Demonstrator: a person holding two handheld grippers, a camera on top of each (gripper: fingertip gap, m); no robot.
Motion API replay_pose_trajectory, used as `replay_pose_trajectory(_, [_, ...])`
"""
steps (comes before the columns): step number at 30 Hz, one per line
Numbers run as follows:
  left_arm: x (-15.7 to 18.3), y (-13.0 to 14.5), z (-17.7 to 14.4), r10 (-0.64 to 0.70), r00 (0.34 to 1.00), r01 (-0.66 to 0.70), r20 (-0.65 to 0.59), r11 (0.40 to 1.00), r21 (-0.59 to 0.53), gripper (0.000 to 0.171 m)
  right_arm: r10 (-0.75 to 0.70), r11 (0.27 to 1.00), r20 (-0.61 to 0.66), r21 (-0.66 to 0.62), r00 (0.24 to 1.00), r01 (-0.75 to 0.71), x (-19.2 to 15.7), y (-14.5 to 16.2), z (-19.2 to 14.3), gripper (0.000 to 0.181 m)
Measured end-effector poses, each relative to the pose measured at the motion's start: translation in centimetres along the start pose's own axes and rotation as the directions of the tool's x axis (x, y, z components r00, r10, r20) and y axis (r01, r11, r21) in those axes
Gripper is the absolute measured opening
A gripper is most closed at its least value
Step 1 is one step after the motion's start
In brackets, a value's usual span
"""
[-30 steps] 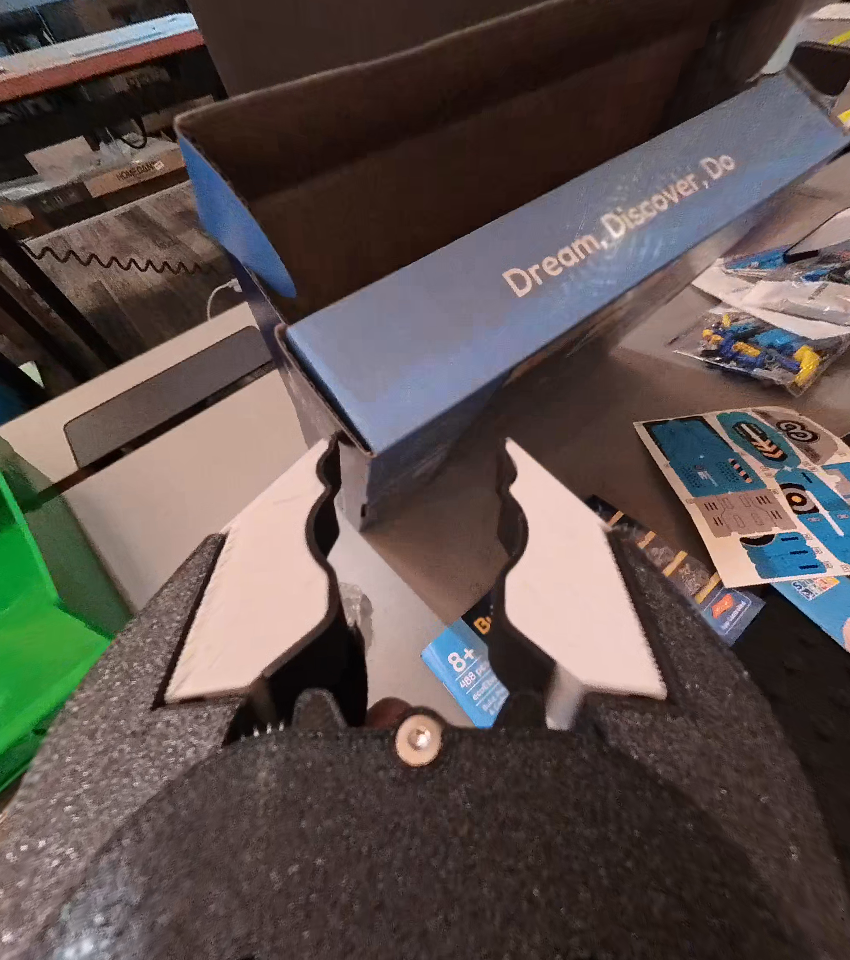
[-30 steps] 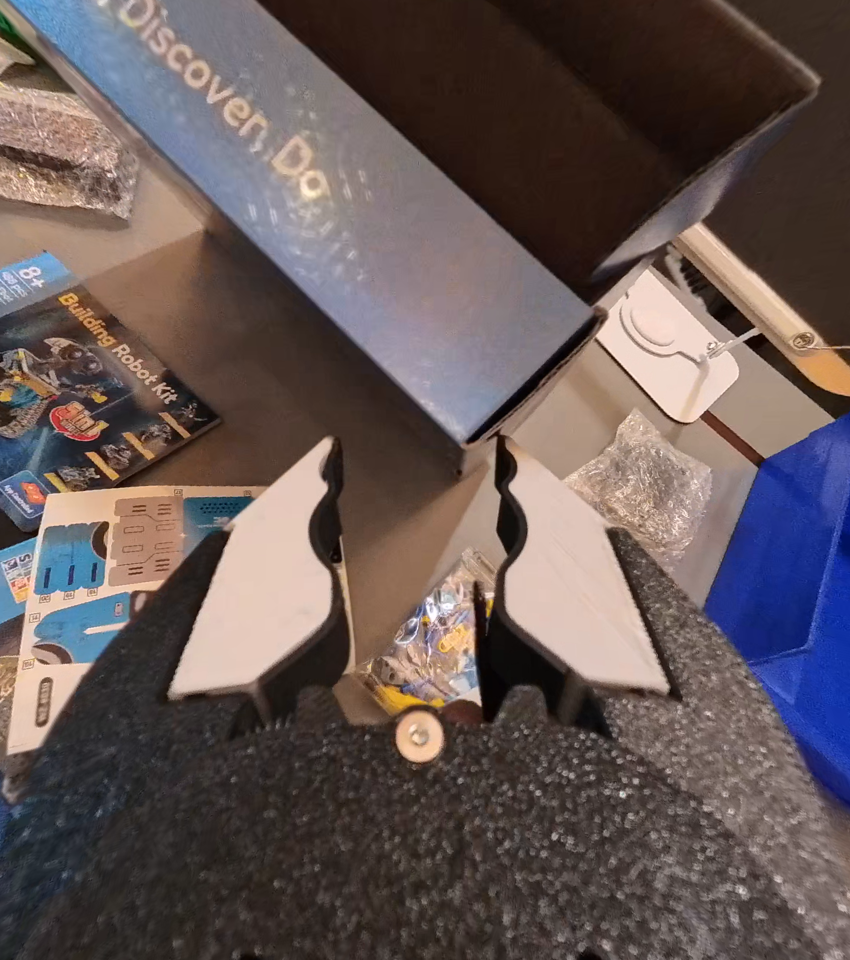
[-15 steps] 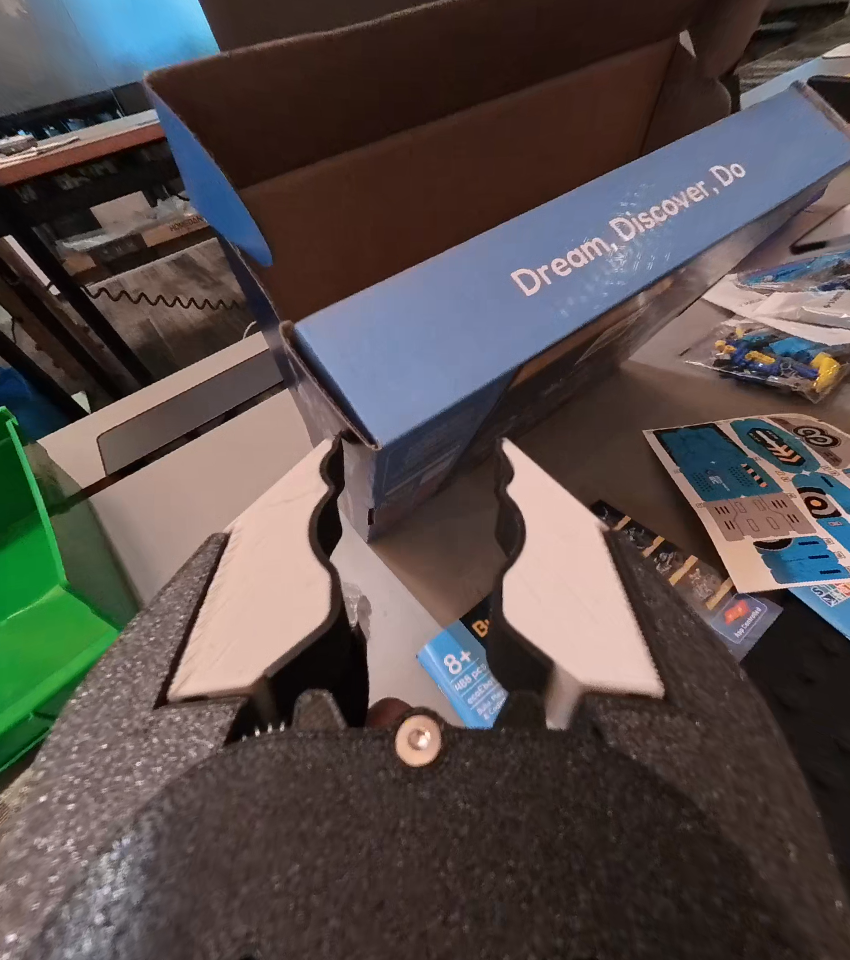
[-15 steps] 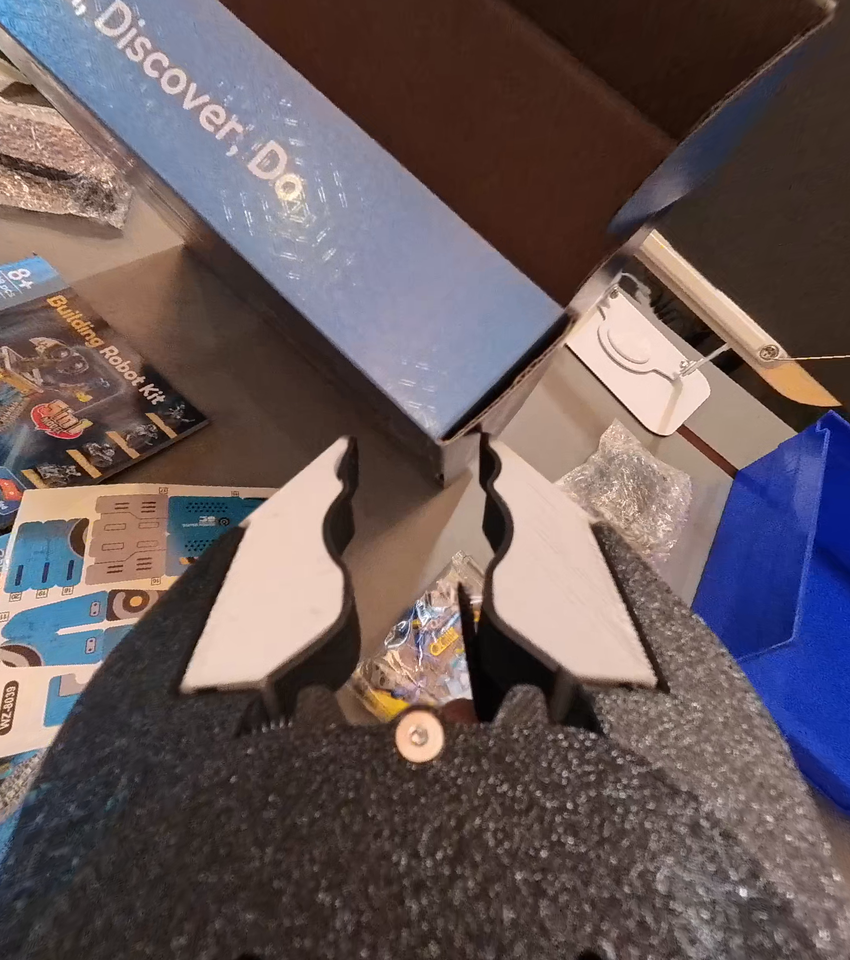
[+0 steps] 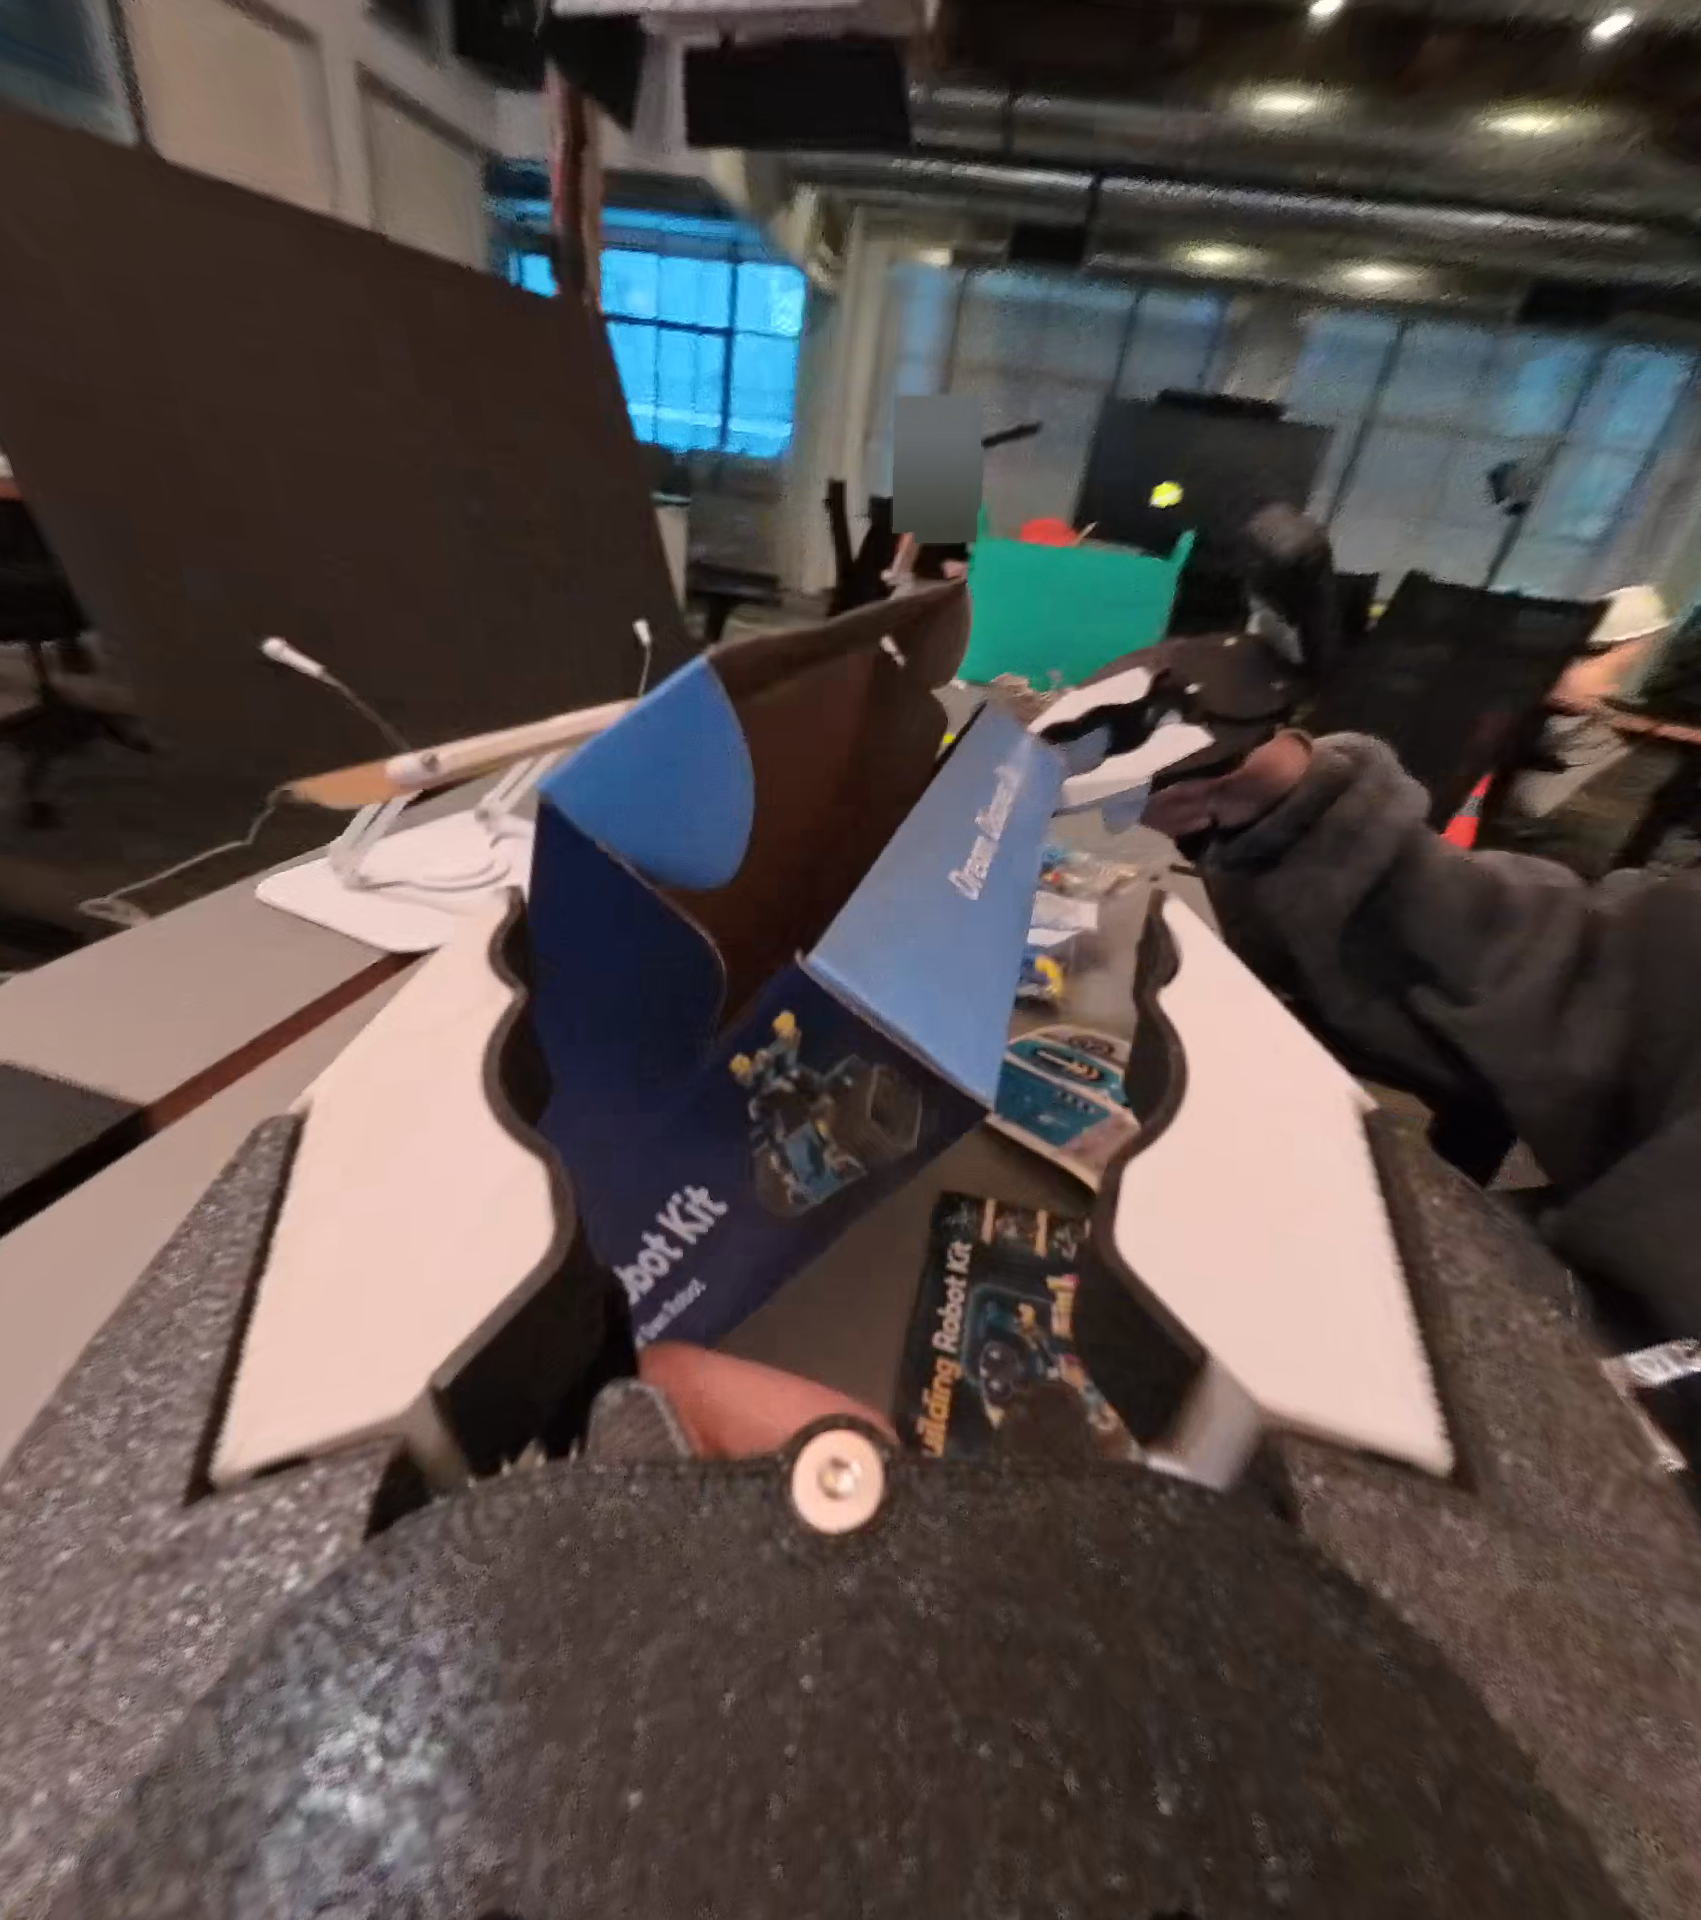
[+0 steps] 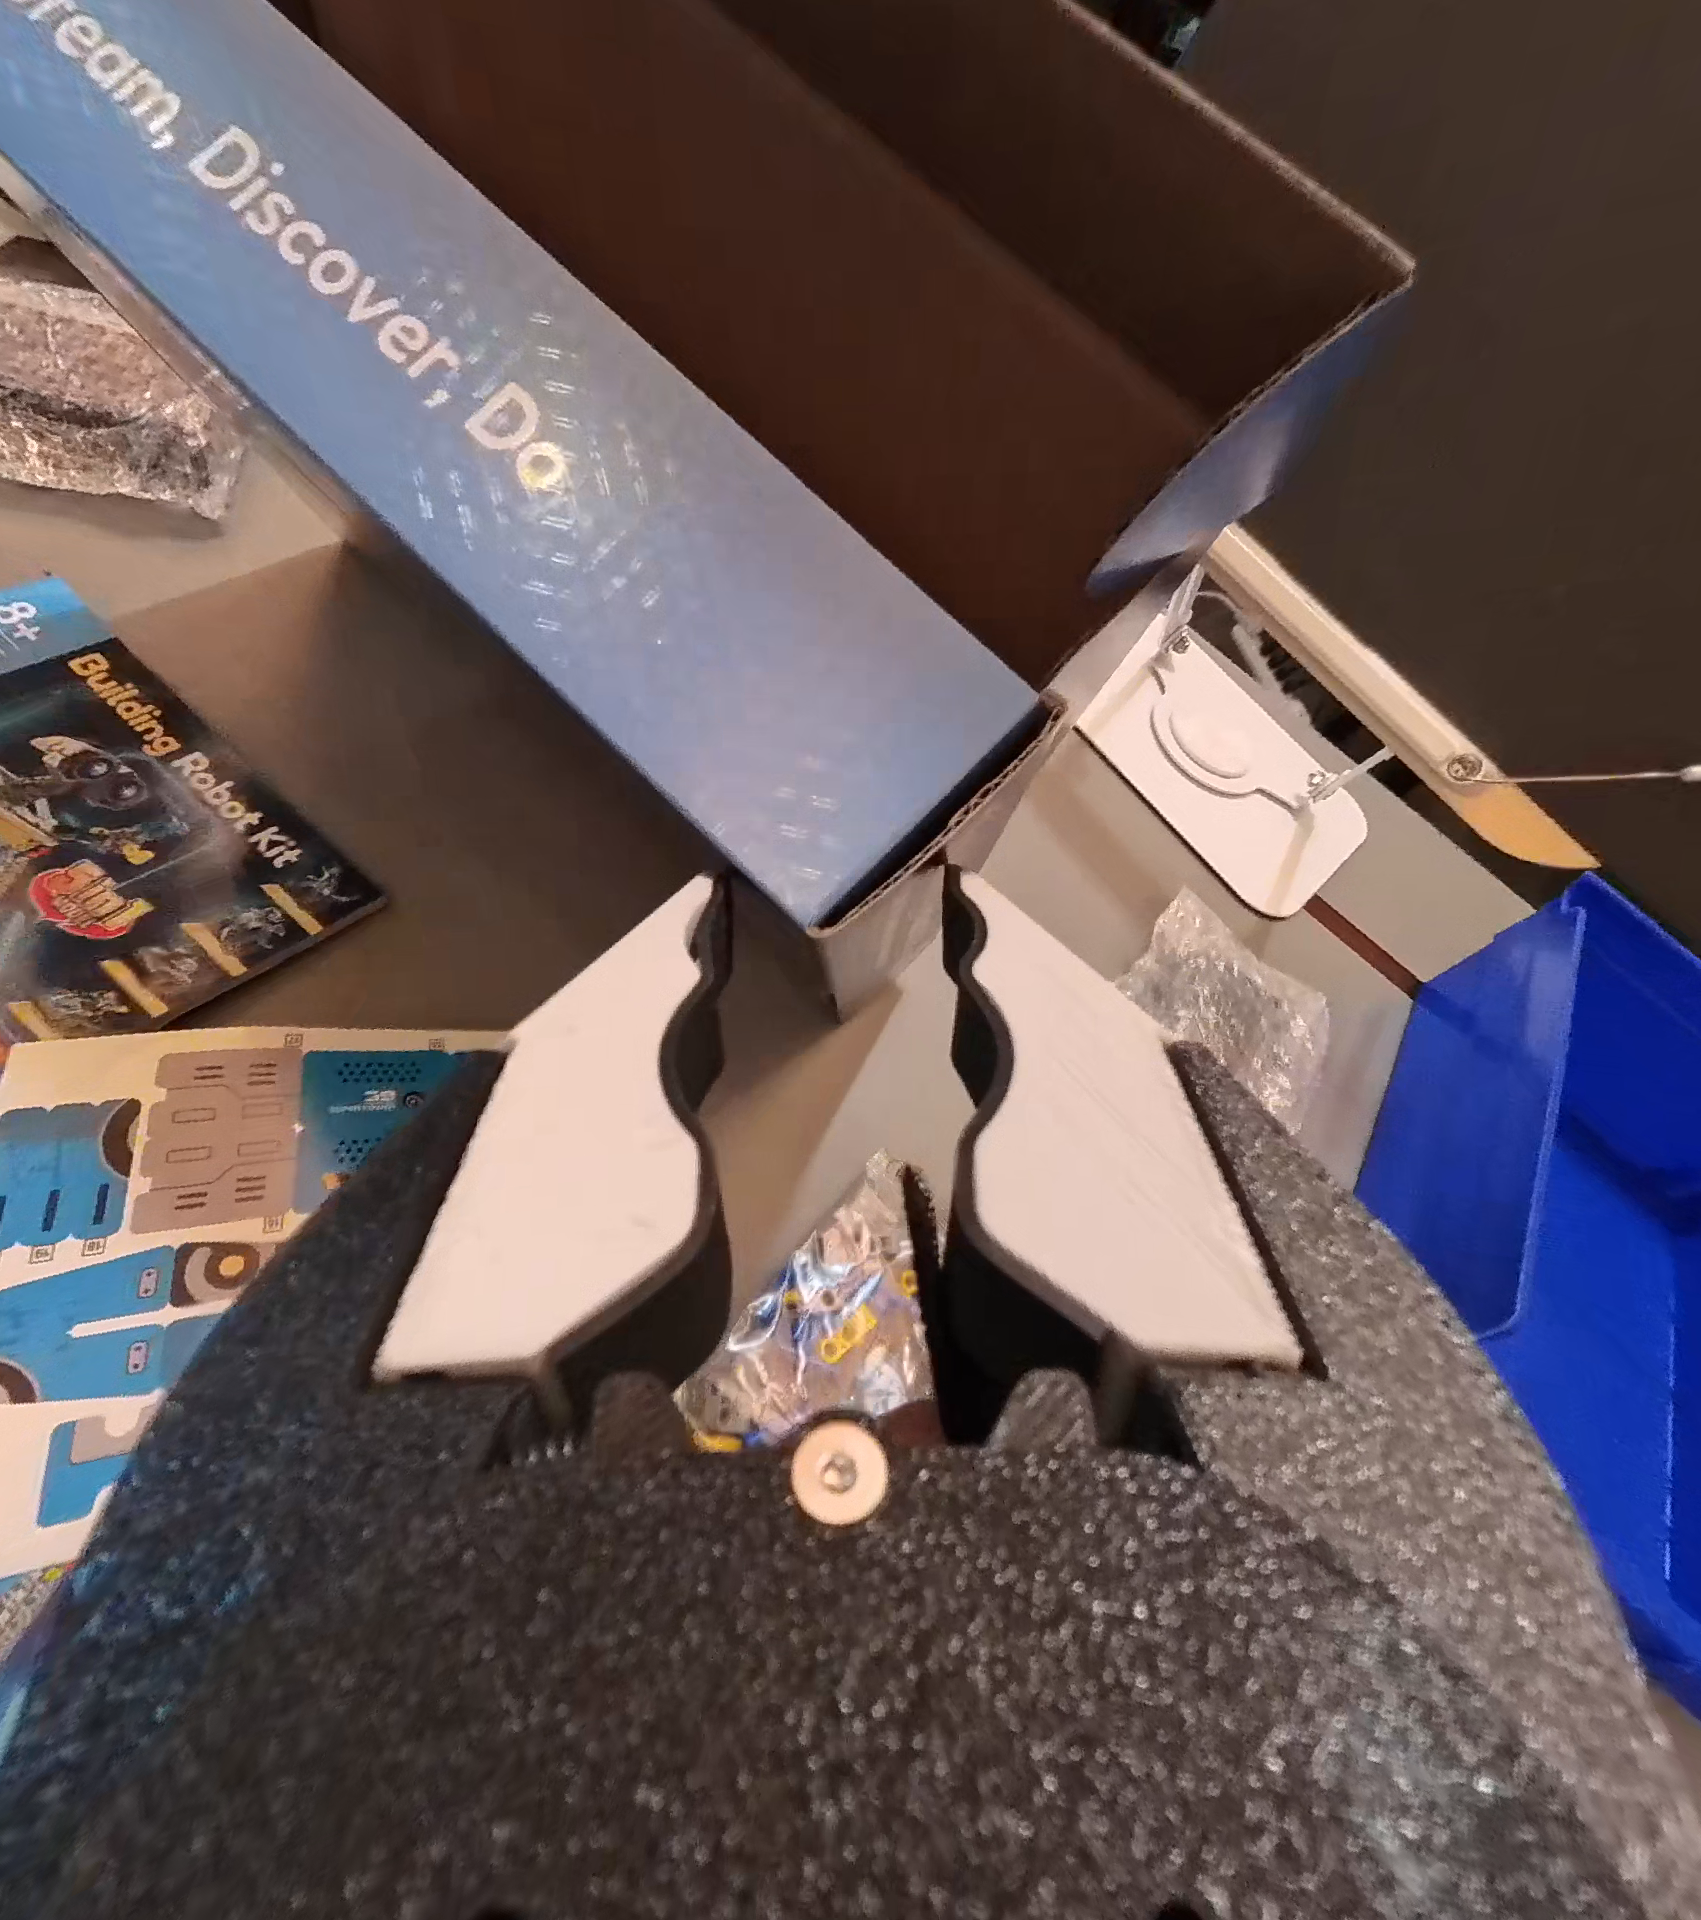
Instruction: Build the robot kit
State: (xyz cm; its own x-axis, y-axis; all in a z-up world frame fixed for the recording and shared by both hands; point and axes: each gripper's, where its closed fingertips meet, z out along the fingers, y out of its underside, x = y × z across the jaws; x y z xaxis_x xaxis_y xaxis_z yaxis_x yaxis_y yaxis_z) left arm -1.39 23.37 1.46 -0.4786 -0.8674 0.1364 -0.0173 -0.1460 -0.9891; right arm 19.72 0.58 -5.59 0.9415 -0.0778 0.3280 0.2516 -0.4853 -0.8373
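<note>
1. Between the fingers of our left tool (image 5: 830,914) sits 1 lower corner of the open blue box (image 5: 929,935); the jaws stand wide apart and released. The box leans against the left finger (image 5: 430,1143) and stays clear of the other.
2. Our right tool (image 6: 830,894) is clenched across the opposite corner of the box, both fingertips against the cardboard.
3. We see the box tilted above the desk (image 6: 472,831), its brown inside open.
4. A dark sleeve (image 5: 1448,935) reaches to the right tool in the left wrist view.
5. On the desk by the box lie a booklet (image 6: 98,831) and a sticker sheet (image 6: 150,1195).
6. Under the right tool lies a clear bag of parts (image 6: 825,1340).
7. A bubble-wrap bag (image 6: 1220,1008) sits just right of that tool, beside a blue bin (image 6: 1604,1195).
</note>
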Motion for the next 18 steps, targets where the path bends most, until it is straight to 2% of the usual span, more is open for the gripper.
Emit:
replay_pose_trajectory(1, [-0.5, -0.5, 0.3, 0.006, 1.0, -0.006, -0.03, 1.0, -0.003, 0.116, 0.003, 1.0, 0.001, -0.001, 1.0, -0.003, 0.2, -0.1, 0.1, 0.039])
replay_pose_trajectory(2, [-0.9, -0.3, 1.0, 0.032, 0.998, -0.035, -0.049, 0.998, -0.054, 0.116, 0.006, 1.0, 0.003, -0.003, 1.0, -0.006, 0.4, -0.2, 0.2, 0.039])
replay_pose_trajectory(5, [-3.7, 1.0, 3.7, 0.177, 0.984, -0.174, -0.007, 0.961, -0.215, 0.124, 0.001, 1.0, 0.014, -0.002, 1.0, -0.001, 0.7, -0.6, 0.8, 0.039])
replay_pose_trajectory(6, [-4.4, 1.5, 4.4, 0.178, 0.984, -0.177, -0.018, 0.952, -0.248, 0.124, -0.001, 1.0, 0.018, 0.002, 1.0, 0.001, 0.8, -0.7, 1.0, 0.039])
replay_pose_trajectory(8, [-4.3, 2.5, 5.6, 0.059, 0.991, -0.088, -0.121, 0.962, -0.257, 0.126, 0.013, 1.0, 0.026, 0.008, 1.0, -0.013, 1.2, -1.0, 1.6, 0.038])
replay_pose_trajectory(9, [-4.0, 2.8, 5.9, 0.002, 0.986, -0.045, -0.166, 0.966, -0.255, 0.133, 0.024, 1.0, 0.025, 0.008, 0.999, -0.025, 1.5, -1.2, 1.9, 0.038])
replay_pose_trajectory(11, [-3.2, 3.5, 5.8, -0.013, 0.969, -0.055, -0.247, 0.963, -0.265, 0.127, 0.044, 0.999, 0.023, 0.007, 0.999, -0.044, 2.0, -1.4, 2.4, 0.039])
replay_pose_trajectory(15, [-3.6, 4.5, 6.4, 0.078, 0.972, -0.142, -0.221, 0.947, -0.287, 0.129, 0.056, 0.998, 0.024, 0.014, 0.998, -0.056, 2.5, -1.6, 3.4, 0.039])
replay_pose_trajectory(18, [-4.2, 4.4, 6.5, 0.06, 0.978, -0.119, -0.201, 0.947, -0.299, 0.125, -0.002, 0.999, 0.045, 0.052, 0.999, 0.0, 3.0, -1.9, 3.7, 0.041])
